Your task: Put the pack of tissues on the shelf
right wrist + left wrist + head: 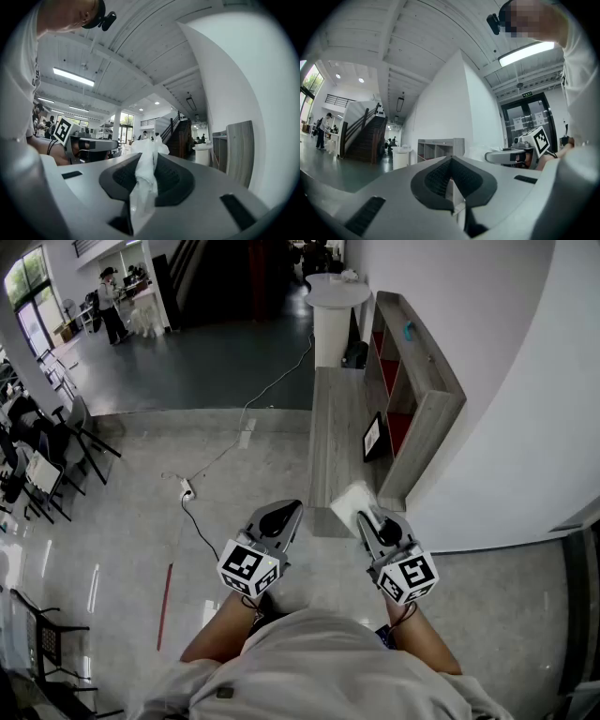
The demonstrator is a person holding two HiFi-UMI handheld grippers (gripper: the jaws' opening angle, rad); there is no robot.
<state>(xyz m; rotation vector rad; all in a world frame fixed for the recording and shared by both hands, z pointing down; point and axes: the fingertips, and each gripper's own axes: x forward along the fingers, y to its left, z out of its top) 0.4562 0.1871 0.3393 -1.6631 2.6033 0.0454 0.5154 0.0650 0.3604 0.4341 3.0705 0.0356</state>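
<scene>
The pack of tissues (349, 502) is white and soft, and my right gripper (367, 519) is shut on it, with the pack sticking out past the jaw tips toward the shelf. From the right gripper view the white pack (143, 185) is pinched between the dark pads. The grey wooden shelf (419, 381) with red-backed compartments stands against the white wall, ahead and to the right. My left gripper (279, 517) hangs level beside the right one, its jaws shut with nothing in them (451, 162). In the left gripper view the shelf (440, 147) stands far ahead.
A long grey bench (335, 442) runs in front of the shelf, with a small framed tablet (372, 436) leaning on it. A round white table (336, 298) stands beyond. A cable and power strip (187, 489) lie on the floor at left, near dark chairs (56, 442).
</scene>
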